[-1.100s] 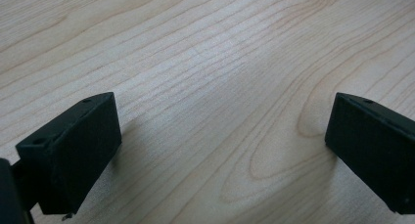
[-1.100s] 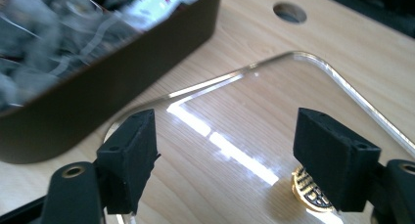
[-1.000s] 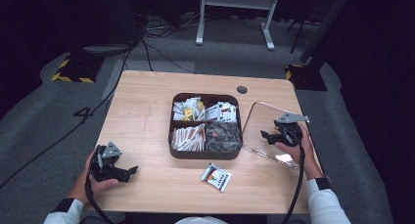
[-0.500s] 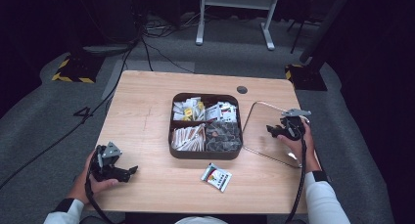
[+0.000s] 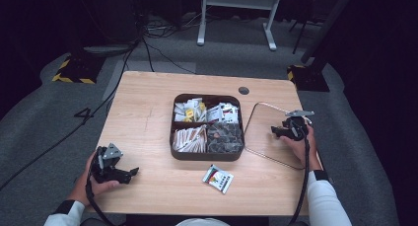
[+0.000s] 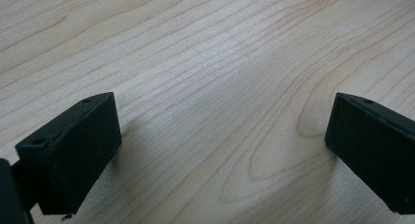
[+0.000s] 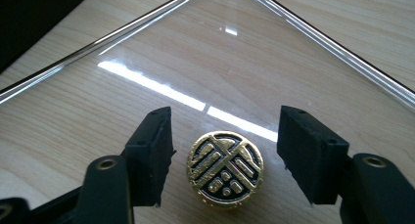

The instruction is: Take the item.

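In the high view, the right gripper (image 5: pixel 280 132) sits over the clear glass lid (image 5: pixel 261 137) that lies flat on the wooden table (image 5: pixel 148 102), just to the right of the dark compartment tray (image 5: pixel 207 96) packed with sachets and small items. The left gripper (image 5: pixel 129 173) rests near the table's front left corner, well apart from the tray, and a small printed packet (image 5: pixel 218 178) lies in front of the tray. In the left gripper view, the left gripper (image 6: pixel 222 150) has its jaws spread wide over bare wood grain, with nothing between them. In the right gripper view, the right gripper (image 7: pixel 222 160) is low over the lid (image 7: pixel 147 62), and the round gold-and-black knob (image 7: pixel 225 168) at the lid's middle stands between the two jaws. The jaws have just been closing, yet a gap shows on each side of the knob, the left one narrower, so neither pad presses on it and the knob is not gripped.
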`<move>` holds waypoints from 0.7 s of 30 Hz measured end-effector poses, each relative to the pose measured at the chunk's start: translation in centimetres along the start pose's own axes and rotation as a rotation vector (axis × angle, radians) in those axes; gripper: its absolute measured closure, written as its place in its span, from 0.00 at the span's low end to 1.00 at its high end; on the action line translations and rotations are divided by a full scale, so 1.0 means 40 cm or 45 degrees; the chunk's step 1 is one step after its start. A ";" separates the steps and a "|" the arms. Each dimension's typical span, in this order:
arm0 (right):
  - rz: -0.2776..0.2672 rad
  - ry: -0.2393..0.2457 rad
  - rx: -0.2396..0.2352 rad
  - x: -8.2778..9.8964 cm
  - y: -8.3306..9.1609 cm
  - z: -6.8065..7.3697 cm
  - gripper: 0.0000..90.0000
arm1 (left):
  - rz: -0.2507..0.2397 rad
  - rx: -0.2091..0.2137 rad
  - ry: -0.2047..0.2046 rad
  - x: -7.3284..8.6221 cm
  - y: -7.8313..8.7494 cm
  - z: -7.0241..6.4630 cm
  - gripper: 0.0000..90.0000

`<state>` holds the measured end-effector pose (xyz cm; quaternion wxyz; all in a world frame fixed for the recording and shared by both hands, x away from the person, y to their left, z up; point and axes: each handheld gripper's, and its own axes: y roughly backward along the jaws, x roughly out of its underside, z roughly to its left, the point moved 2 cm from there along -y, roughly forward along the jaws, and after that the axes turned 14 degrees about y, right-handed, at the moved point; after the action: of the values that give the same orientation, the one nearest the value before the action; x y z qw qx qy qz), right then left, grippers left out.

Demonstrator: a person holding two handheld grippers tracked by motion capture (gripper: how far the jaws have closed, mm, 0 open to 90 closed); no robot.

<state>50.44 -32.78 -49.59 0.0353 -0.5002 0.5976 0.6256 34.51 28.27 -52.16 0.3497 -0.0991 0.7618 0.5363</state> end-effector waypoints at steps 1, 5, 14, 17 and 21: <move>0.006 -0.006 0.000 0.003 -0.001 -0.002 0.45 | 0.000 0.000 0.000 0.000 0.000 0.000 0.00; 0.023 -0.021 0.000 0.021 -0.007 -0.005 0.46 | 0.000 0.000 0.000 0.000 0.000 0.000 0.00; -0.015 -0.007 -0.035 0.026 0.000 0.007 0.65 | 0.001 -0.001 -0.002 0.000 0.000 0.000 0.00; -0.010 -0.010 -0.030 0.025 0.001 0.008 0.65 | 0.001 -0.001 -0.002 0.000 0.000 0.000 0.00; -0.016 -0.021 -0.032 0.027 0.002 0.007 0.66 | 0.001 -0.001 -0.002 0.000 0.000 0.000 0.00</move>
<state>49.67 -33.19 -50.32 0.0379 -0.4994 0.5862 0.6368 34.51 28.28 -52.16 0.3500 -0.0985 0.7613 0.5368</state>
